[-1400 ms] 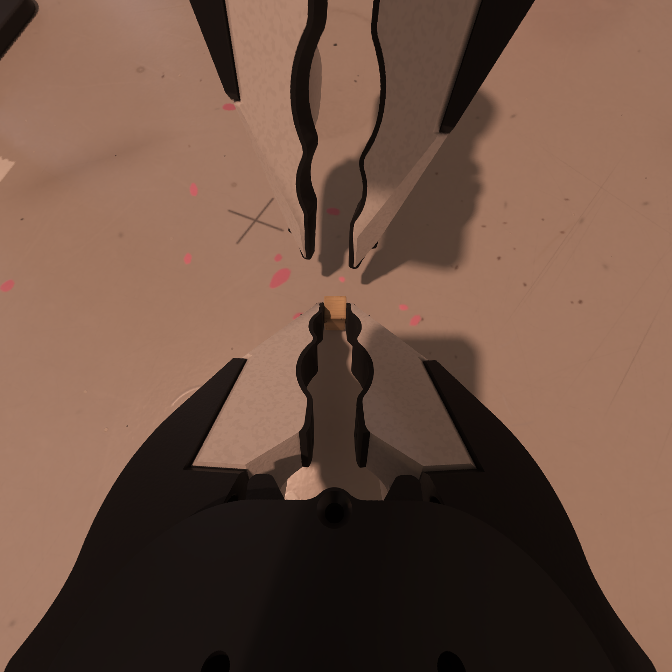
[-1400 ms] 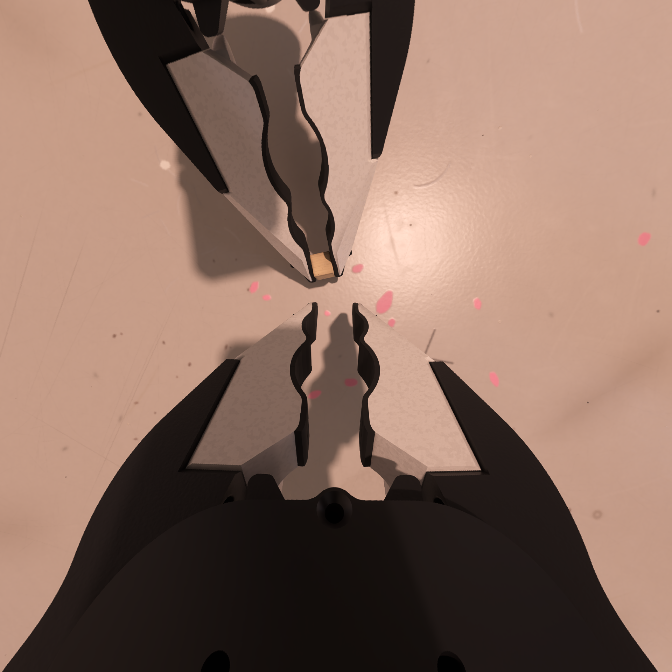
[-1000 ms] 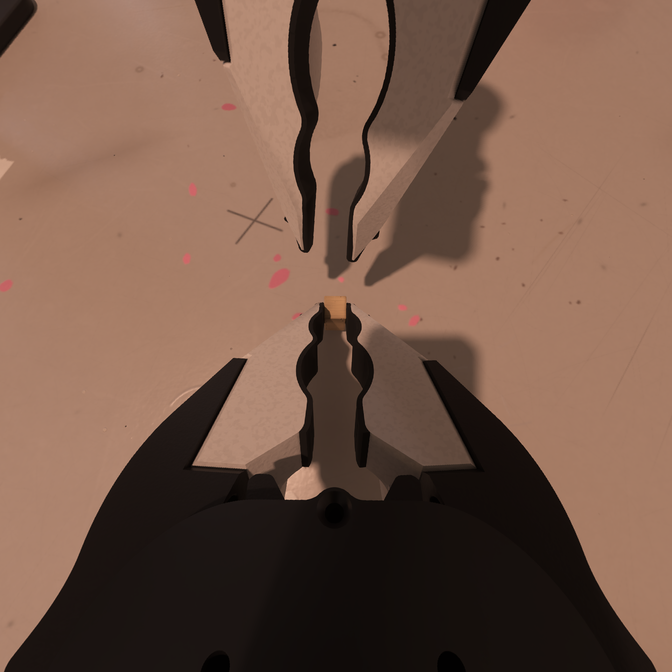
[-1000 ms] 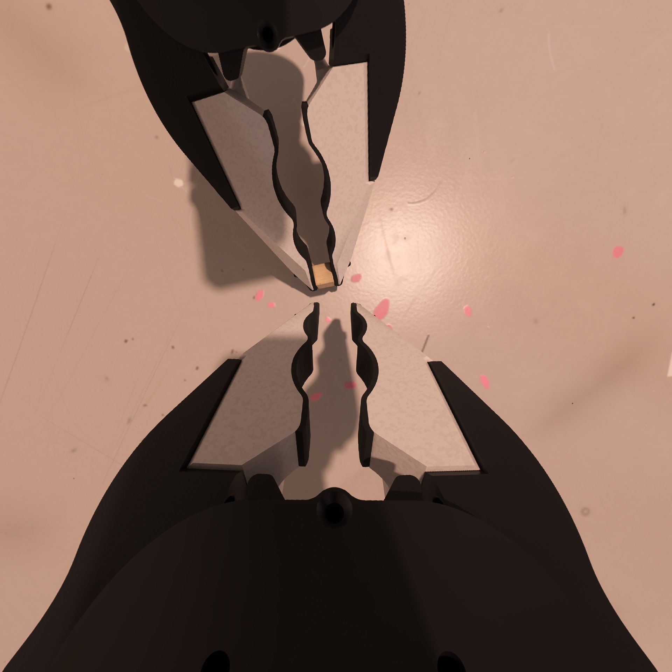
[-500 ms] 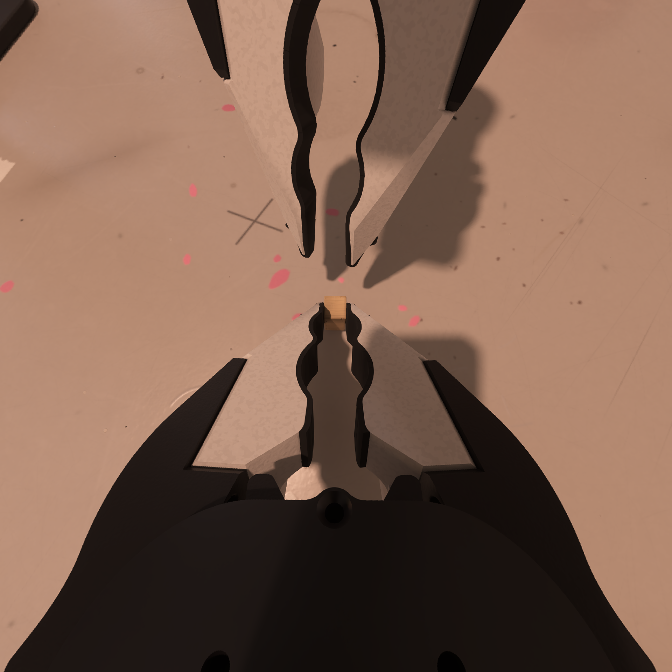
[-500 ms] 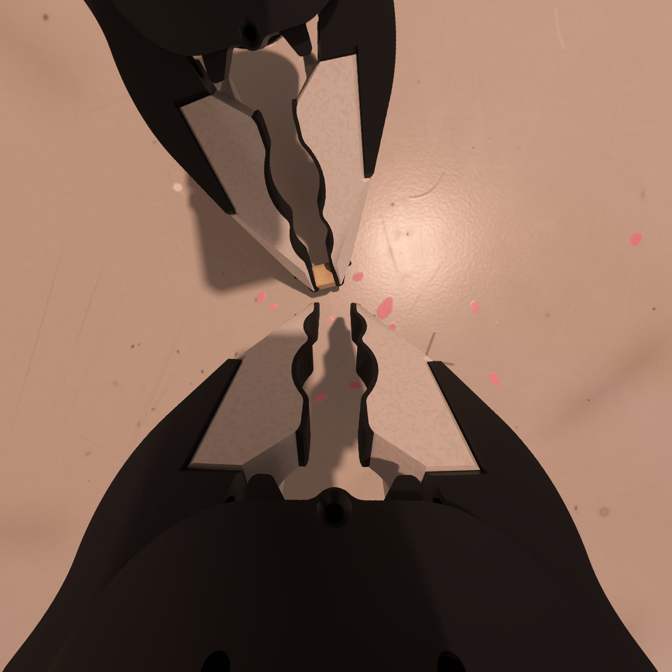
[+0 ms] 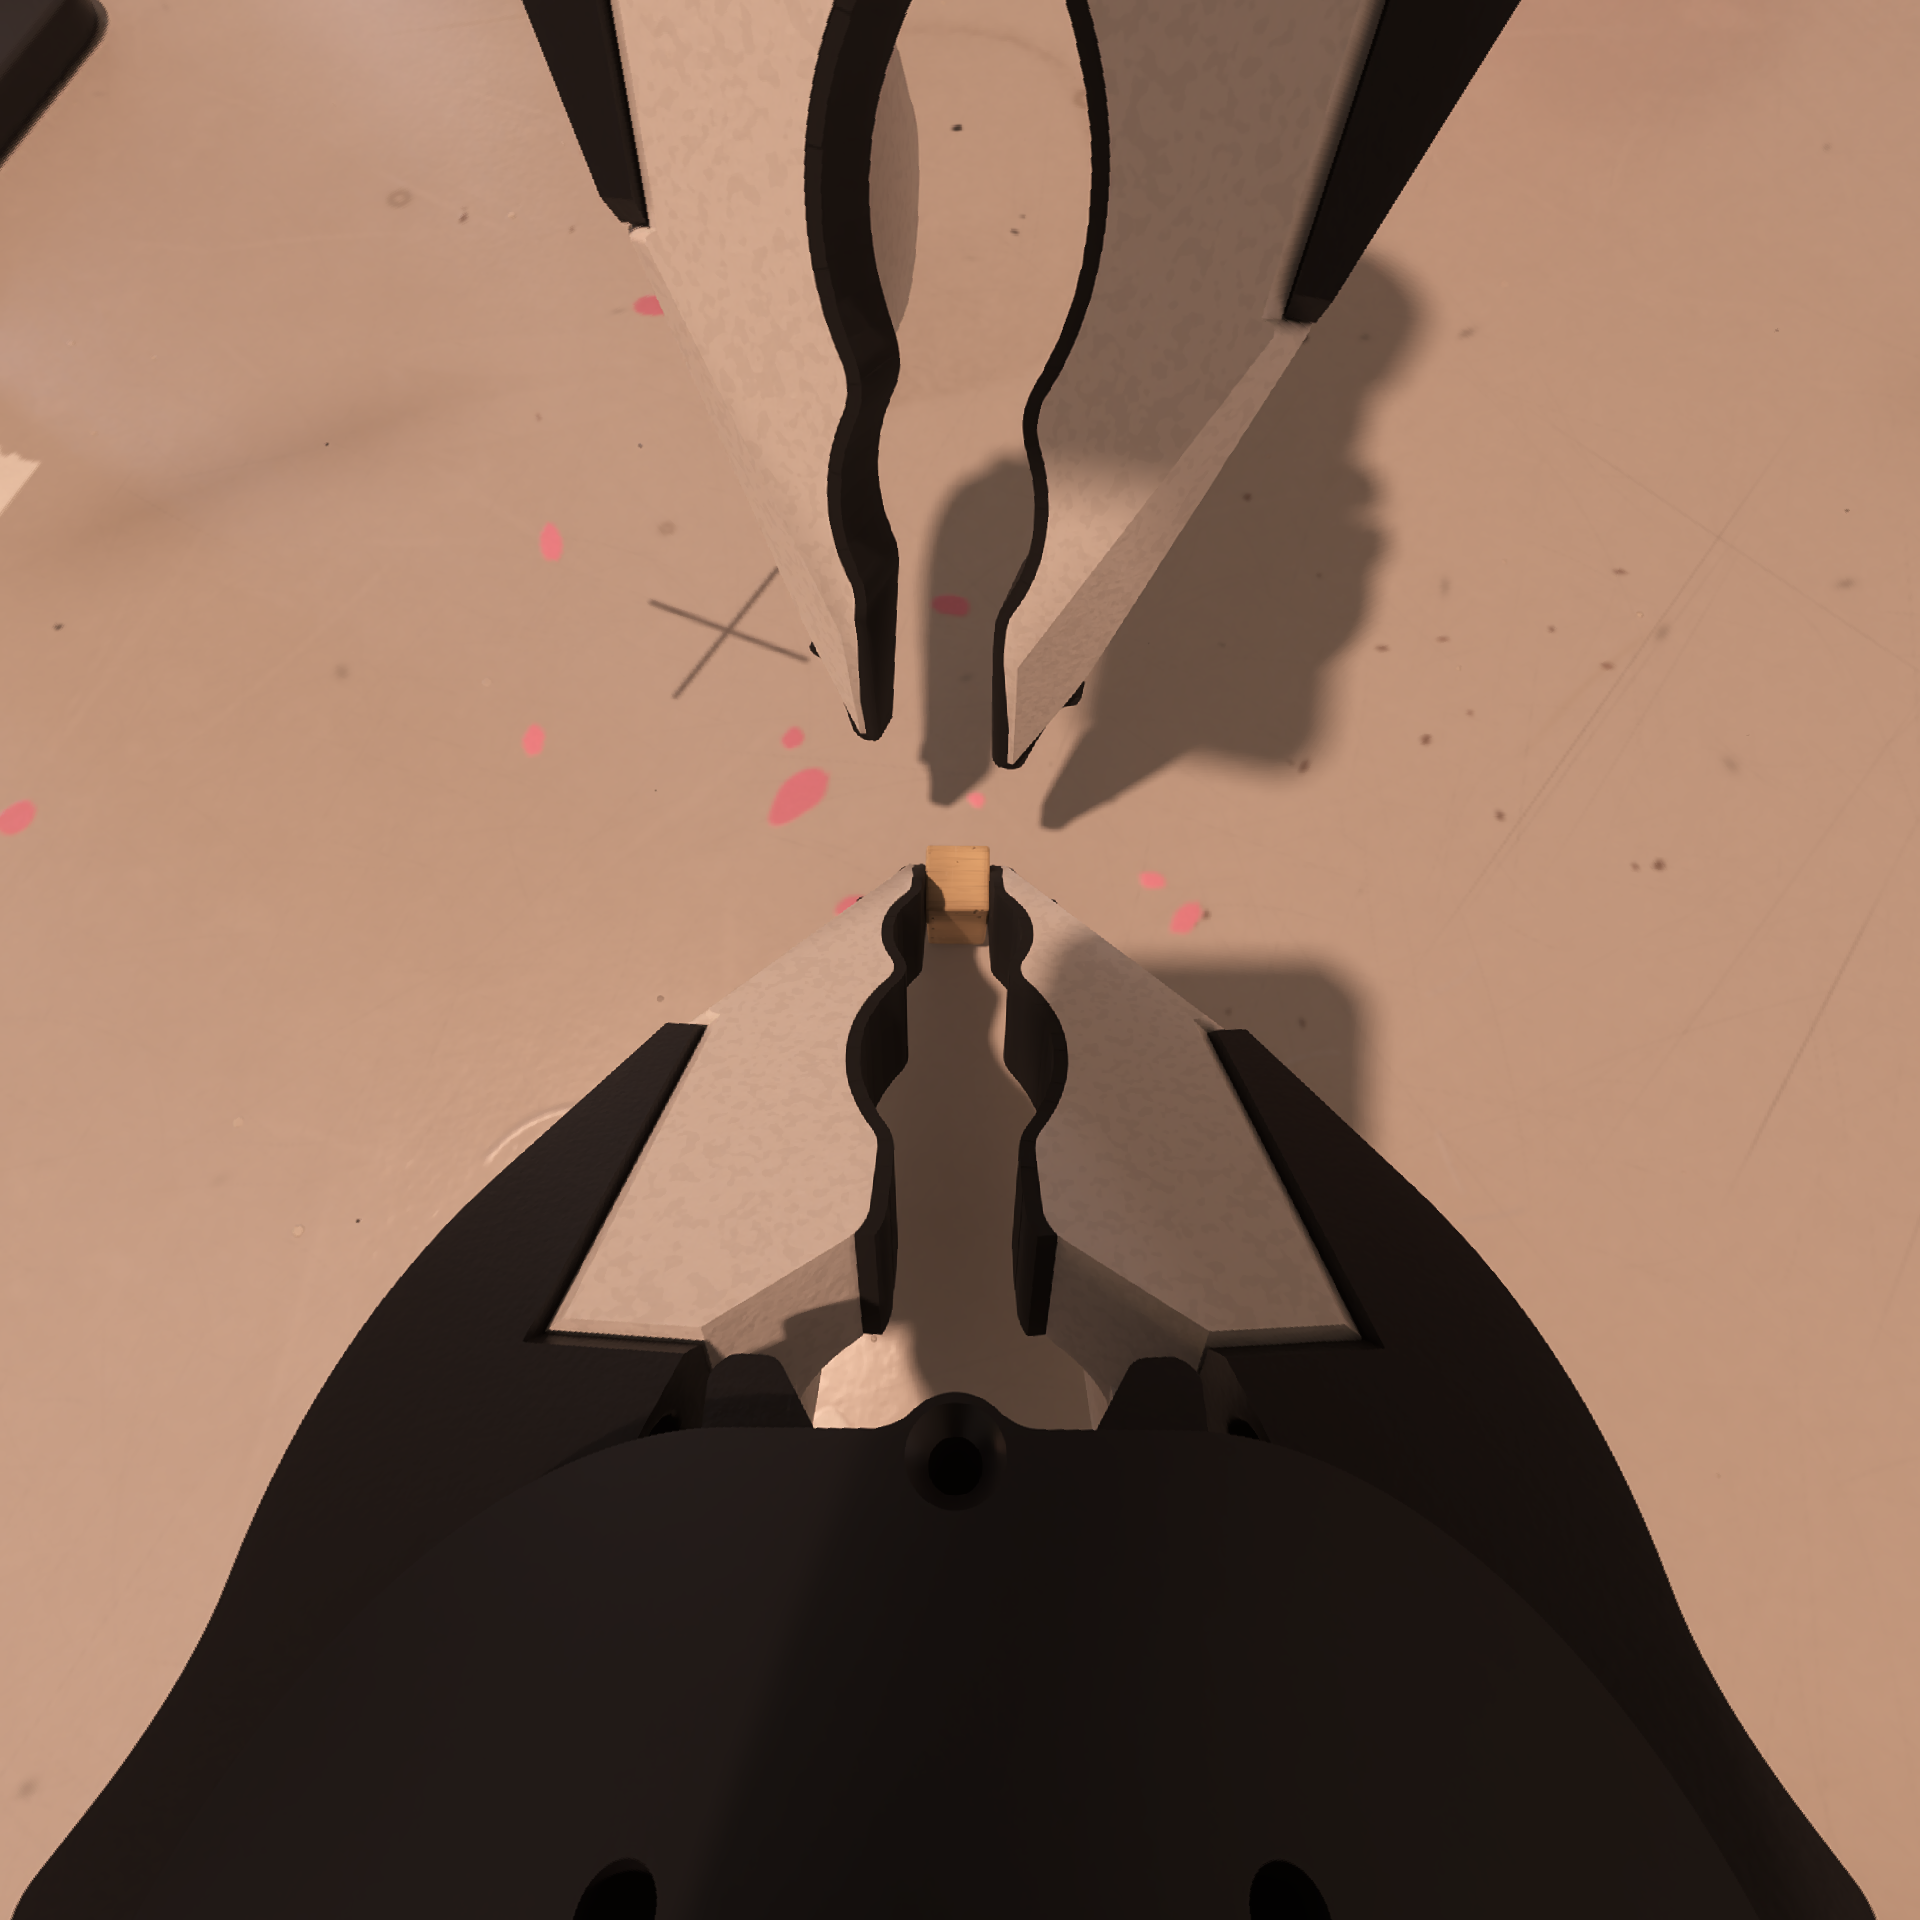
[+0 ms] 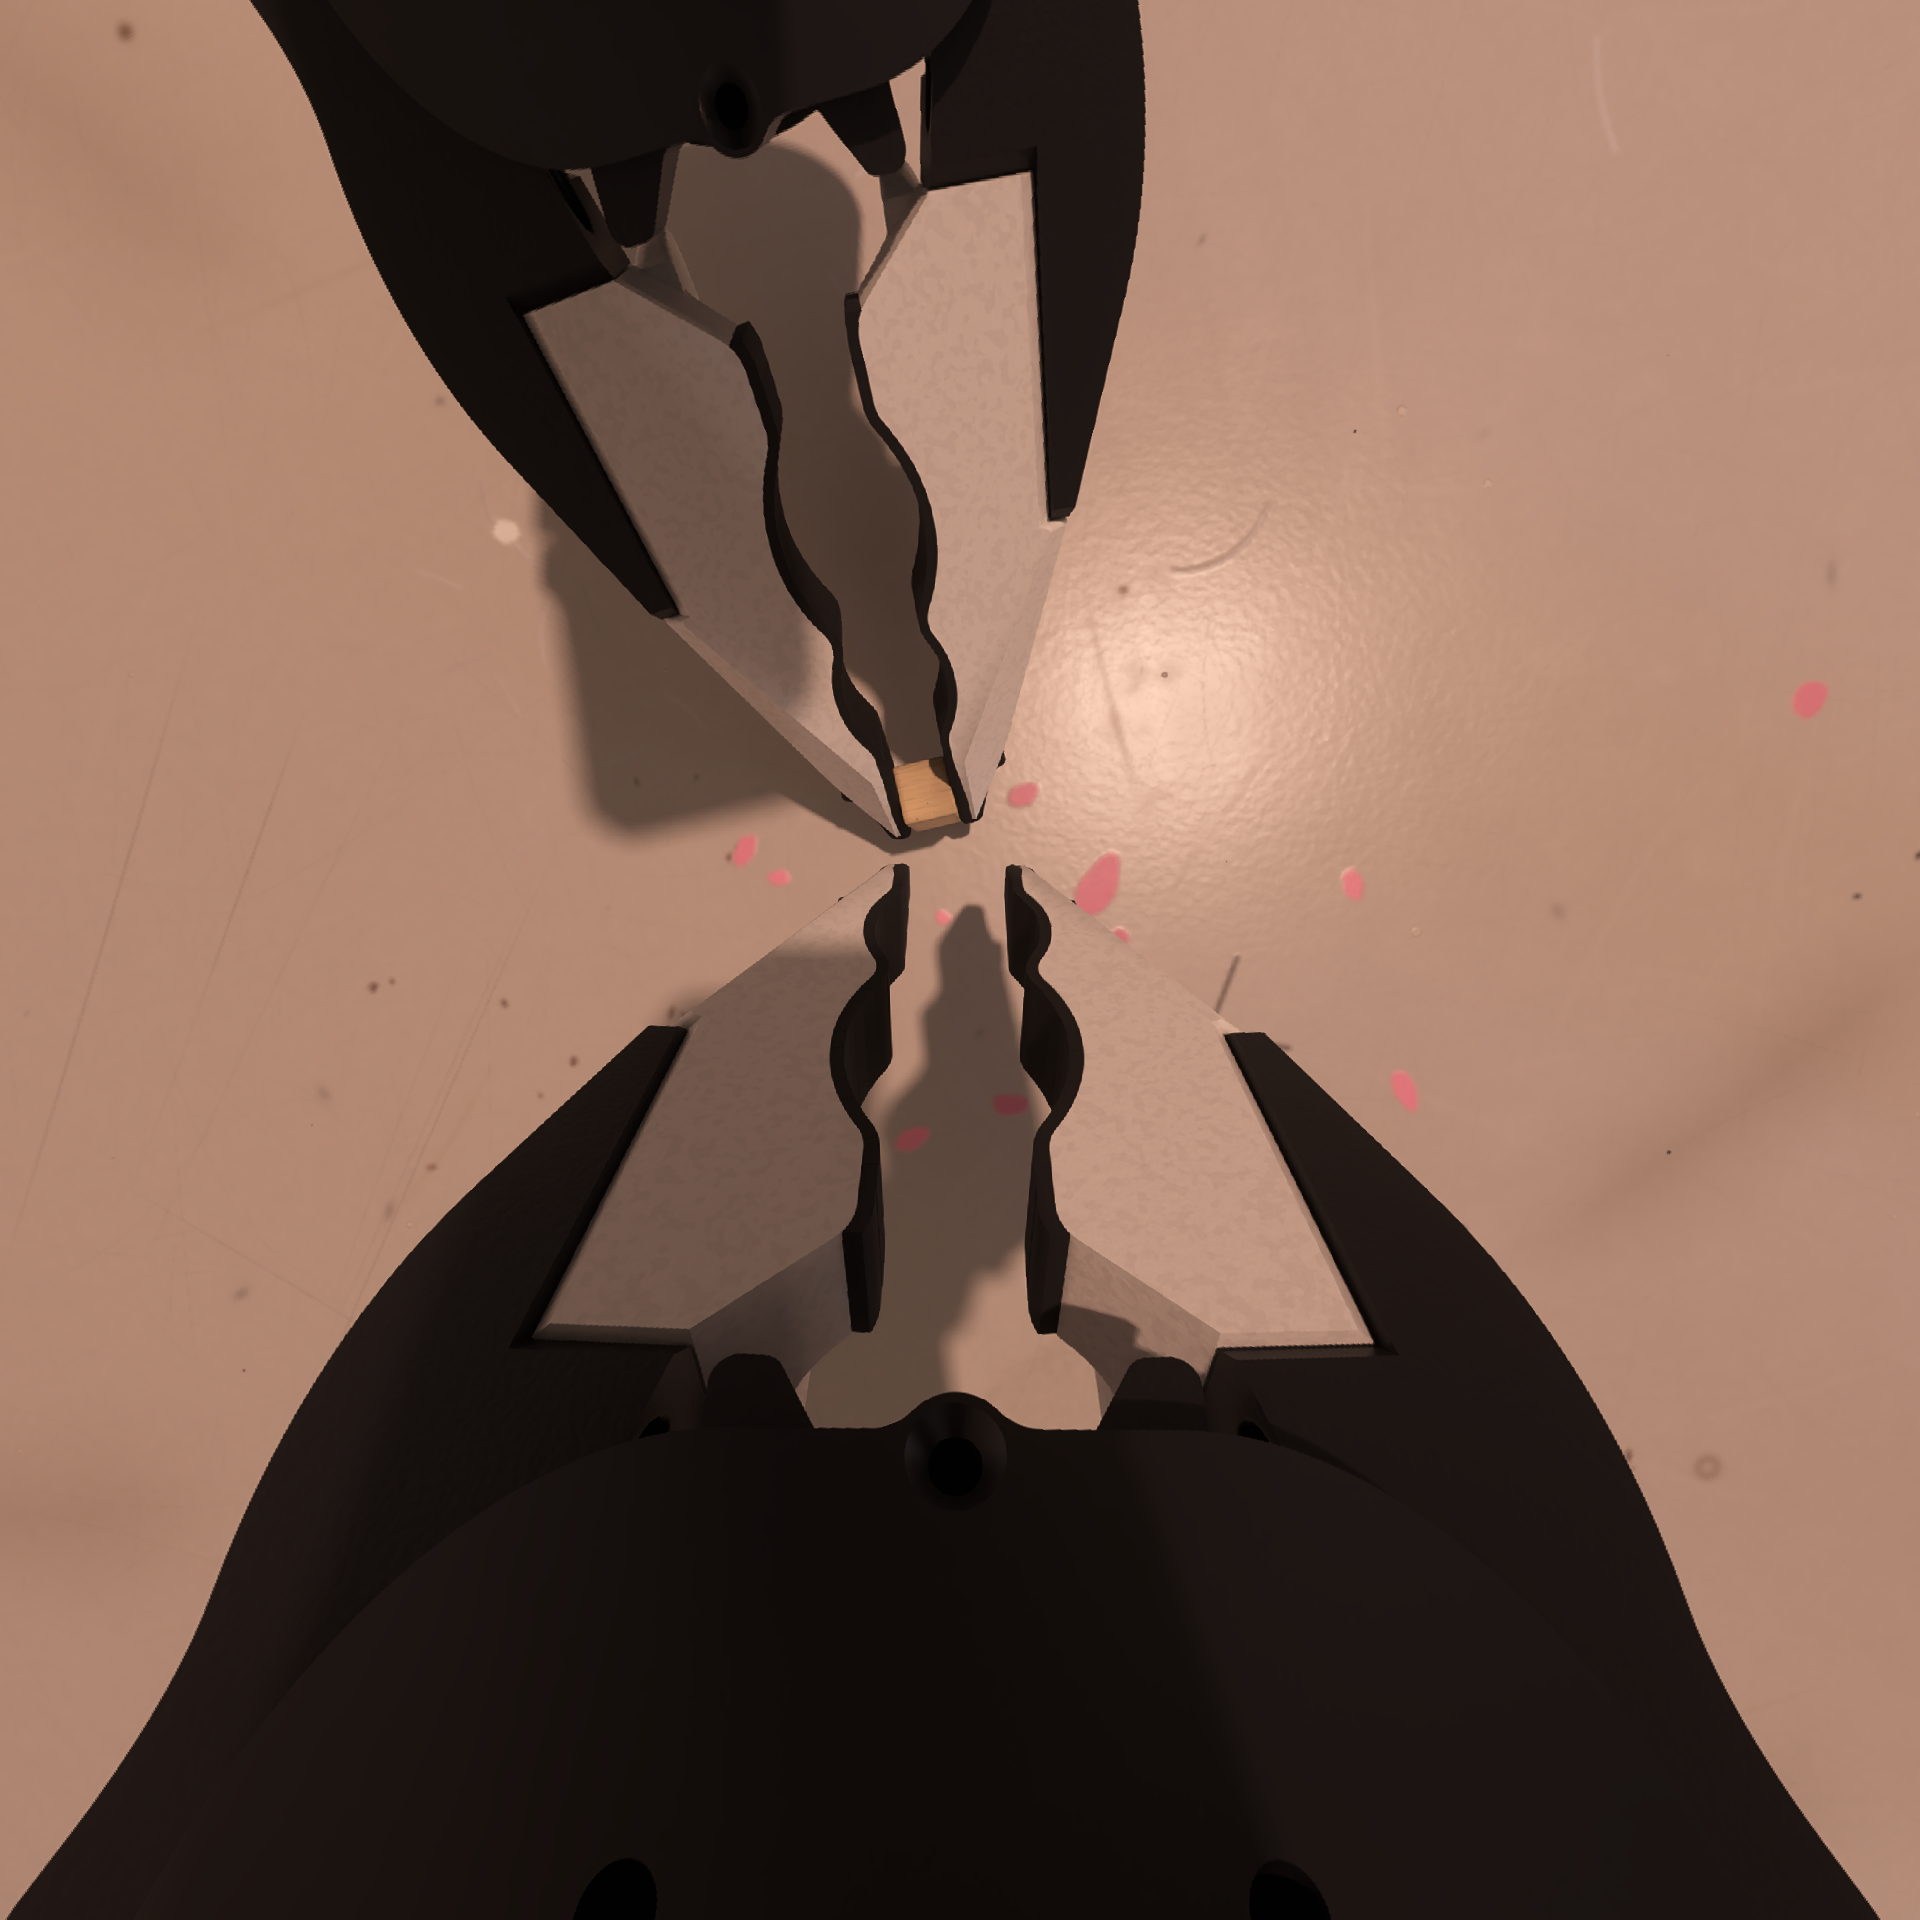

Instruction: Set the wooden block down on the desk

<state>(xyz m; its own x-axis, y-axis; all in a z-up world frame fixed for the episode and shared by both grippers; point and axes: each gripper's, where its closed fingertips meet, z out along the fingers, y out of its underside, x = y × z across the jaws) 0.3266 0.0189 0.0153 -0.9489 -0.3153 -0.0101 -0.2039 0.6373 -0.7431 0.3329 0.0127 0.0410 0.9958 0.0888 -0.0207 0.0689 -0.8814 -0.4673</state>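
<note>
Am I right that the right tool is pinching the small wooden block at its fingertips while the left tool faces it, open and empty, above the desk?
Not quite: the tools are swapped. The left tool pinches the wooden block at its fingertips, as the left wrist view shows. The right tool faces it, open and empty, above the desk.

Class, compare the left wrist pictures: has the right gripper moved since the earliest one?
No, barely. In the left wrist view the right gripper has its tips just right of the pencilled cross on the desk, as before; its jaws only spread slightly.
</note>
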